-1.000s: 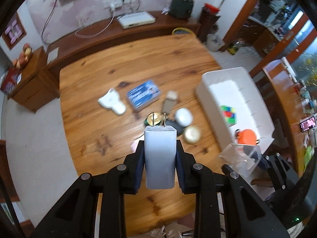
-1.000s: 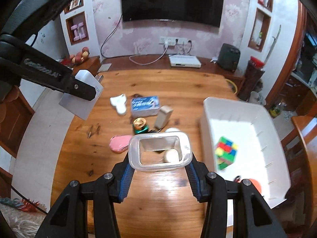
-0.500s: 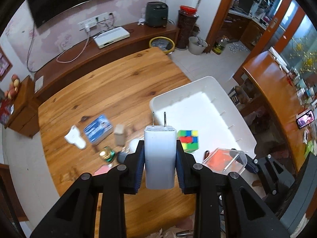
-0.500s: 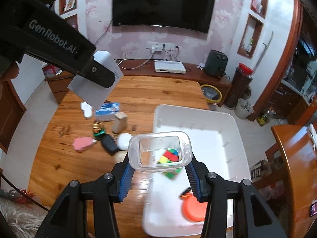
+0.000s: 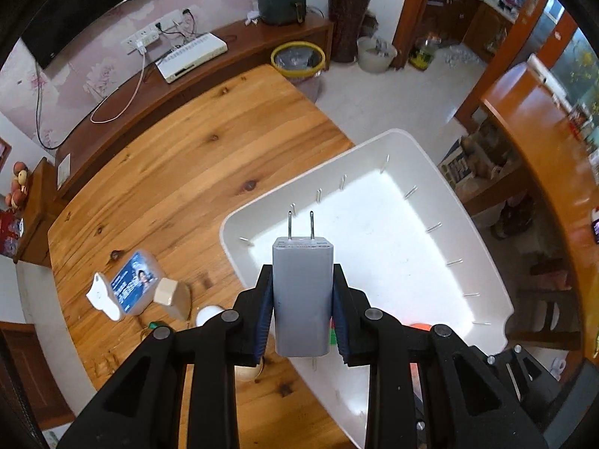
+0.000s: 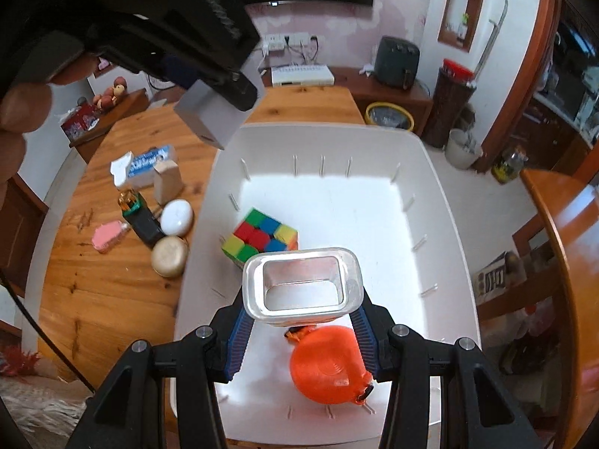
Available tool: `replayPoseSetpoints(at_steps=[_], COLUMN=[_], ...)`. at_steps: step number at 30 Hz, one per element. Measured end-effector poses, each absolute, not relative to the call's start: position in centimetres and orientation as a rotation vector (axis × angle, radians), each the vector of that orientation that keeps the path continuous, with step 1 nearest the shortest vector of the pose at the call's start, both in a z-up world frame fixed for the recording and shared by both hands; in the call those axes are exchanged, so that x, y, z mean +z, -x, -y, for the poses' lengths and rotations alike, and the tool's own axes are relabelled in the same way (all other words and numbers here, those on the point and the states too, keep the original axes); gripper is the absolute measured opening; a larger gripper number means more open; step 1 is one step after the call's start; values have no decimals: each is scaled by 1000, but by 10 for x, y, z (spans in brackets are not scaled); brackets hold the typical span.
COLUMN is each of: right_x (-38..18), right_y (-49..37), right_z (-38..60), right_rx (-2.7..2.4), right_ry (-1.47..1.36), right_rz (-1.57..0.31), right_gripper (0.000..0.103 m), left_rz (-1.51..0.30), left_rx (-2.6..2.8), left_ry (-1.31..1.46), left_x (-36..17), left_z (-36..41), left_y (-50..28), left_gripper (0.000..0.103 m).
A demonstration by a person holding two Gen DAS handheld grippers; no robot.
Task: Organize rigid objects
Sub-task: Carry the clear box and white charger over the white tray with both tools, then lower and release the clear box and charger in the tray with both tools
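My left gripper [image 5: 301,299] is shut on a white plug adapter [image 5: 302,292], prongs forward, held above the near left part of the white bin [image 5: 374,232]. The adapter [image 6: 209,119] and left gripper also show in the right wrist view, above the bin's far left corner. My right gripper [image 6: 302,318] is shut on a clear plastic container [image 6: 303,286], open side toward the camera, held over the bin [image 6: 374,187]. A colour cube [image 6: 260,237] and an orange round object [image 6: 329,366] lie in the bin.
On the wooden table [image 6: 112,280] left of the bin lie a blue box [image 6: 149,161], a beige block [image 6: 168,181], a white oval [image 6: 176,217], a gold round tin [image 6: 169,256], a pink piece [image 6: 108,235] and a dark item [image 6: 144,224].
Both grippers have moved right from over the table clutter to above the white bin, each still holding its object. The bin now fills both views.
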State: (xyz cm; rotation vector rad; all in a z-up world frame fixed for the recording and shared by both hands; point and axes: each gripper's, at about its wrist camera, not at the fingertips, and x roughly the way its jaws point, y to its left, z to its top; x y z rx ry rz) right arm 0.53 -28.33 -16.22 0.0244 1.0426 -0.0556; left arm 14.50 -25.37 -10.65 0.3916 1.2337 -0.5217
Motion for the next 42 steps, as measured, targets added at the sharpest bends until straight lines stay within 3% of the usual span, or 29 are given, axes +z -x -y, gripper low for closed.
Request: replayPoseSetpoints(at_steps=[23,26,28,30,36,42], right_x=[-210,-212,-211,-210,-210,-207], right_y=[-8,-8,-7,-6,-7,-6], right_z=[297,298,298,298,299,298], right_rx=[-12,-18,-19,-19,-27,-32], right_ry=[-53,-55,-57,-57,-56,-58], right_rz=[-1192,-1199,-1193,-1184,-1185,-1174], right_gripper=[50,55,64,65,66,66], left_rz=[-1372,-1375,-1360,-1352,-1351,-1337], left_rx=[-483,-477,-473,-470,-497,-492], left_ry=[-530,-527,-531,-546,-520,-515], left_x=[-189,-191,-190,-188,-182,-175], left_z=[296,297,298,299,299,295], left_y=[-155,-157,-157,-156,-155,-153], left_gripper=[30,30,30,33,62,64])
